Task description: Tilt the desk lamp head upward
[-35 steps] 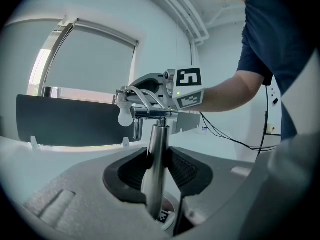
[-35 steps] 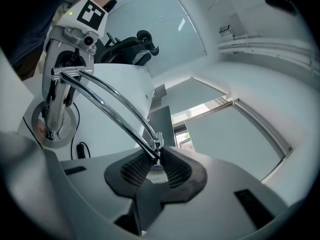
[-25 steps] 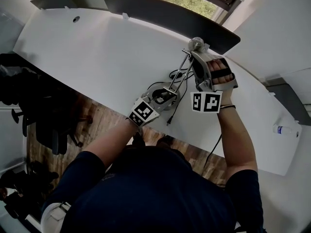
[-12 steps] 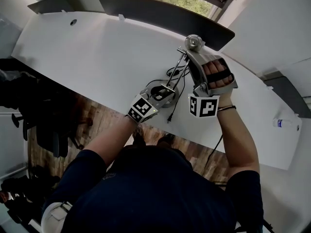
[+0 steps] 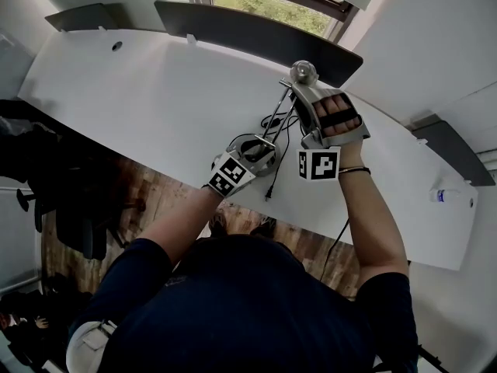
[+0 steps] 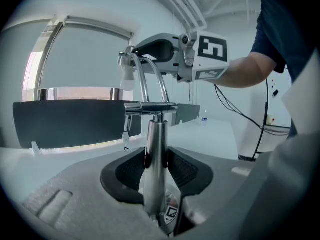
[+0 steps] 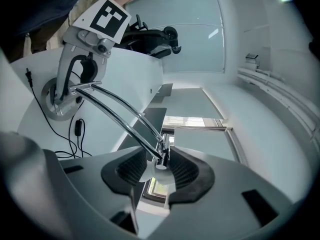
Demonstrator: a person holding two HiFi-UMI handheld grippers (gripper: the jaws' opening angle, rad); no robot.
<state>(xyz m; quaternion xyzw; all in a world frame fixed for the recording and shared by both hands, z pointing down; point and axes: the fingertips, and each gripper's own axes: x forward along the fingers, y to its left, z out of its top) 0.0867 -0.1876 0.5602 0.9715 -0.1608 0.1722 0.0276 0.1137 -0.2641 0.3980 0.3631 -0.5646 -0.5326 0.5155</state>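
Observation:
A chrome desk lamp stands on the white desk (image 5: 155,92). My left gripper (image 5: 252,155) is shut on its upright post (image 6: 154,154), just above the round base (image 7: 60,101), with a pad on either side of the post. Two thin chrome arms (image 7: 120,116) rise to the lamp head (image 5: 303,72). My right gripper (image 5: 307,92) is at the head. Its jaws are opening, and the head's small white end (image 7: 159,174) sits between them with a little room on the left side. From the left gripper view, the bulb (image 6: 128,79) hangs below the right gripper (image 6: 170,54).
The lamp's black cable and plug (image 5: 272,181) lie loose beside the base. A dark screen panel (image 5: 248,29) runs along the desk's far edge below a window. A water bottle (image 5: 443,195) lies at the far right. Black office chairs (image 5: 78,208) stand on the floor to the left.
The right gripper and the lamp head have shifted slightly left and toward the desk's far edge. The left gripper has kept its hold on the post.

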